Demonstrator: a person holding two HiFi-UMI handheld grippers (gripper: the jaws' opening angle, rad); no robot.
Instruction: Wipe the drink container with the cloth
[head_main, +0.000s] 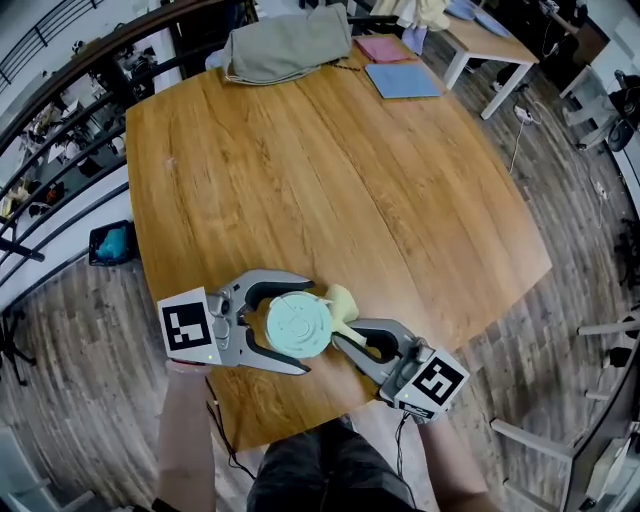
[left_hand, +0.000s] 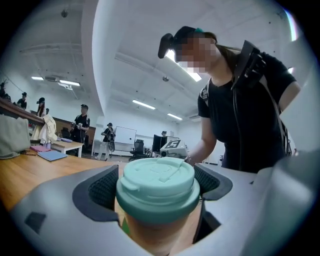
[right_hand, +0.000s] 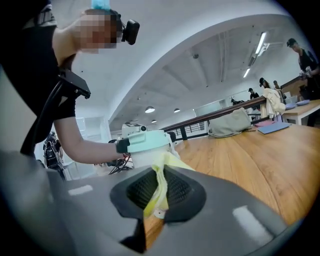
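A drink cup with a mint-green lid stands near the table's front edge. My left gripper is shut on it, its jaws hugging both sides just under the lid. My right gripper is shut on a pale yellow cloth, which lies against the cup's right side. In the right gripper view the cloth is pinched between the pads, and the cup stands right behind it. The cup's lower body is hidden in the head view.
The wooden table stretches away from me. A grey-green bag, a blue folder and a pink one lie at its far edge. A white table stands beyond. Several people stand in the background.
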